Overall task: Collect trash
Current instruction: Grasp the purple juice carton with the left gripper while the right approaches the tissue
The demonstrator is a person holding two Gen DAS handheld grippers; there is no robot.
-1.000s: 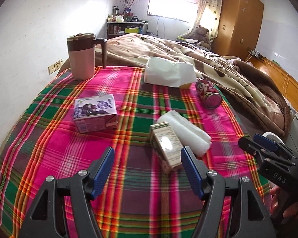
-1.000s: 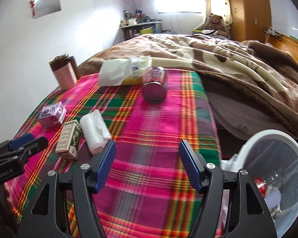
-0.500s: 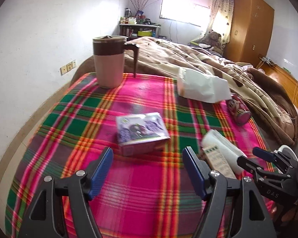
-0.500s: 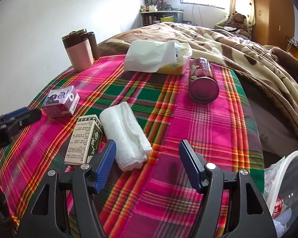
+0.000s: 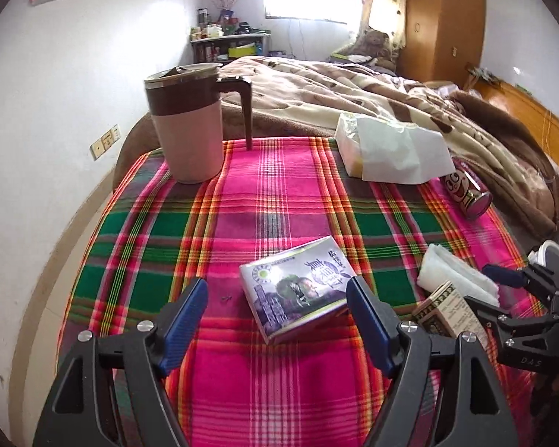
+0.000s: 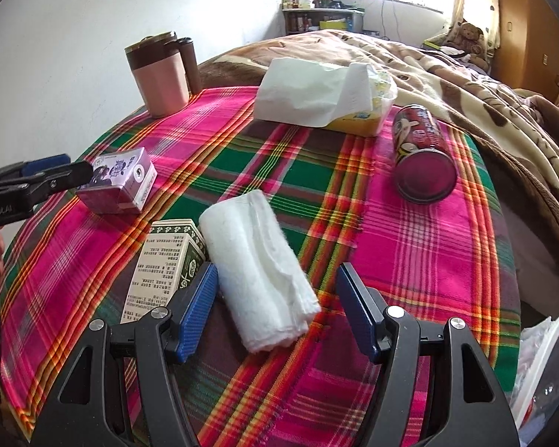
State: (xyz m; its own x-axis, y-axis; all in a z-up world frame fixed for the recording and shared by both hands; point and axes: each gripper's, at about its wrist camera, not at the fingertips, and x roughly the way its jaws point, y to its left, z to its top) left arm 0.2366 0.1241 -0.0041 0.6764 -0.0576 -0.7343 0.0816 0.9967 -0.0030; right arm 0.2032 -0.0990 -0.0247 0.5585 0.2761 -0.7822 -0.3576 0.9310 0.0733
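Two cartons, one can, one rolled towel, one mug.

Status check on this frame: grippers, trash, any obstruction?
Left gripper open, jaws just widening around purple carton. Right gripper open over rolled white towel. No obstruction.

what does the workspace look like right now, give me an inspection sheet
surface: plaid cloth over a bed end.
job's things: purple carton, green box, rolled white towel beside it, red can on its side; white bin at lower right, already holding trash.
clutter: pink mug, tissue pack.
grippers: left gripper open, jaws just widening, around the carton; right gripper open over the towel.
cables: nothing seen.
surroundings: brown blanket, wardrobe, shelf.
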